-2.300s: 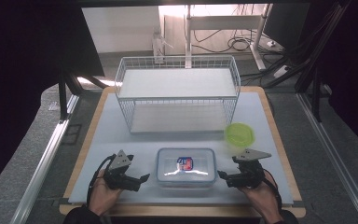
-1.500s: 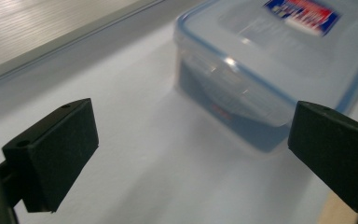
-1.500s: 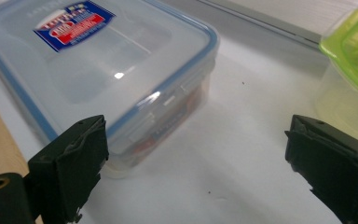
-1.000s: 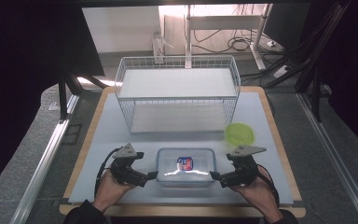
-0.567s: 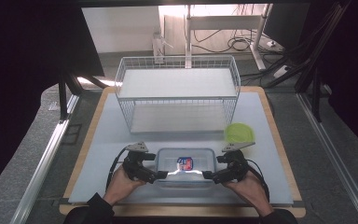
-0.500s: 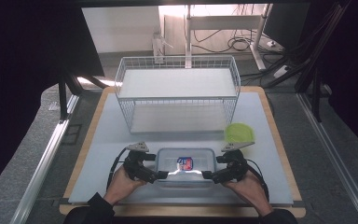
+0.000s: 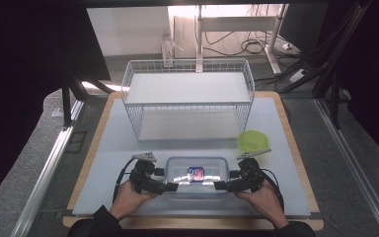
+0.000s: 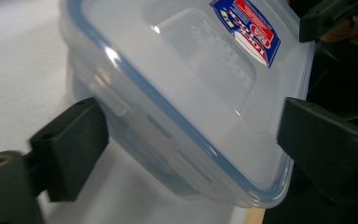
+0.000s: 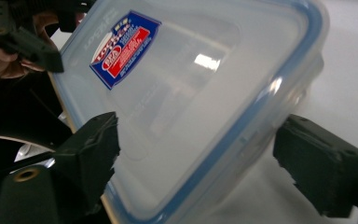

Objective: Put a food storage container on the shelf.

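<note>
Both grippers are at the clear plastic box (image 7: 196, 176), one on each short end, near the front edge of the table (image 7: 103, 148).

Left gripper (image 7: 167, 186): jaws wide, and they've just been closing. In the left gripper view (image 8: 186, 140) the corner of the box sits between them; one jaw is right against the side wall under the latch flap, the other is off to the side of the lid, gap visible. Not clamped as far as I can tell.

Right gripper (image 7: 222, 185): same picture, jaws wide and just been closing. Right gripper view (image 9: 193, 161) shows the box's blue-rimmed edge between the jaws, clear space on the outer jaw's side.

The box rests flat, lid on, label (image 7: 195, 174) up. Wire rack (image 7: 187, 94) behind it, green bowl (image 7: 253, 140) to the right-rear.
</note>
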